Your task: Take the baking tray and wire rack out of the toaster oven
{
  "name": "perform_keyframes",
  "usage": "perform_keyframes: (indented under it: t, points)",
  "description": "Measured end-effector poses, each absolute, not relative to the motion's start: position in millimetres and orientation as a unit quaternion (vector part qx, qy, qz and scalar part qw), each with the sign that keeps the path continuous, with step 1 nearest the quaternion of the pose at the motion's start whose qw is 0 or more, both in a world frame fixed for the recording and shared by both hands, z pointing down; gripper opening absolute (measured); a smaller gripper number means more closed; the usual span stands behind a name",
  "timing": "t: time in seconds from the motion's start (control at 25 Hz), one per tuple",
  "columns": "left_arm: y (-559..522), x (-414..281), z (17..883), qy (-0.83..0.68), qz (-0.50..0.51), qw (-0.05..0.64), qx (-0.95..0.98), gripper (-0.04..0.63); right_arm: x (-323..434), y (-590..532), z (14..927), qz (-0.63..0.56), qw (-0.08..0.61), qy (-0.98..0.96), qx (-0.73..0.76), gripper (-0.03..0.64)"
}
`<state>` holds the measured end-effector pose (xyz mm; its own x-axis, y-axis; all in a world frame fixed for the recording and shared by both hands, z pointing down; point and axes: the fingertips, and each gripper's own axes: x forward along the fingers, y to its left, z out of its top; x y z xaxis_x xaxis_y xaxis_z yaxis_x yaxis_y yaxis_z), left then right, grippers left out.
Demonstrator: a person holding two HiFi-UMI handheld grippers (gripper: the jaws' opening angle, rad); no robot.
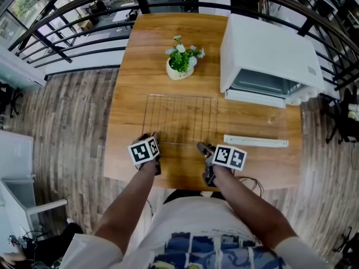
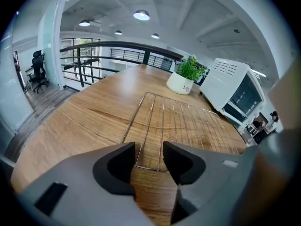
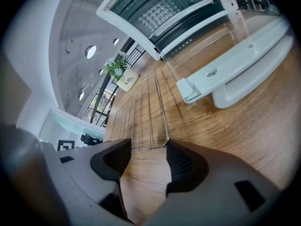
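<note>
In the head view, the wire rack [image 1: 180, 119] lies flat on the wooden table [image 1: 129, 122], out of the white toaster oven [image 1: 269, 55], which stands at the table's far right with its glass door folded down and the door's white handle [image 1: 255, 141] lying to the right of the rack. A potted plant [image 1: 180, 60] stands beyond the rack's far edge. The left gripper [image 1: 150, 139] sits at the rack's near left corner and the right gripper [image 1: 205, 149] at its near right corner, each on a bare forearm. In the left gripper view, the left gripper's [image 2: 149, 149] jaws stand apart with bare wood between them. The rack's [image 2: 181, 126] near edge lies at their tips, and neither pad presses on the wire. In the right gripper view, the right gripper's [image 3: 149, 147] jaws are spread wide and hold nothing. The rack's [image 3: 141, 112] rounded near corner lies just ahead of the gap, close to one jaw tip. Beyond it the oven's [image 3: 160, 8] open mouth shows, though whether the baking tray is inside cannot be told.
</note>
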<state>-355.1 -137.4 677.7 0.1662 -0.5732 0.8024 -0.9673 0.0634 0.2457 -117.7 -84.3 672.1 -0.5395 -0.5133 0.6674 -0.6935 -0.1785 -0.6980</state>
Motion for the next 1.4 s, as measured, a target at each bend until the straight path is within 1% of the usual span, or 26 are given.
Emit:
perform_keyframes:
  t: [0.16, 0.24, 0.52, 0.64, 0.96, 1.16, 1.4]
  points:
    - [-137.1, -354.7, 676.7, -0.6, 0.239, 0.412, 0.643, 0.183, -115.1, -79.4, 670.9, 0.6, 0.088, -0.639, 0.473, 0.24]
    - [-136.3, -355.3, 676.9, -0.601, 0.239, 0.412, 0.642, 0.183, -117.1, -77.4, 671.0, 0.594, 0.102, -0.645, 0.469, 0.256]
    - [-131.7, -360.5, 676.8, -0.603, 0.246, 0.406, 0.641, 0.183, -120.5, -69.5, 670.9, 0.564, 0.152, -0.663, 0.468, 0.268]
    - [-129.1, -363.6, 677.6, -0.607, 0.247, 0.403, 0.639, 0.183, -120.1, -64.0, 670.7, 0.556, 0.166, -0.665, 0.47, 0.292]
    - [-127.0, -360.4, 673.9, -0.607, 0.235, 0.401, 0.644, 0.183, -110.7, -52.5, 667.1, 0.556, 0.162, -0.666, 0.47, 0.284]
    - [-123.9, -358.0, 666.6, -0.607, 0.232, 0.397, 0.648, 0.183, -107.1, -46.7, 658.7, 0.554, 0.153, -0.671, 0.468, 0.266]
    - [-124.8, -333.6, 648.8, -0.594, 0.216, 0.393, 0.668, 0.183, -100.7, -40.7, 639.2, 0.548, 0.139, -0.687, 0.457, 0.25]
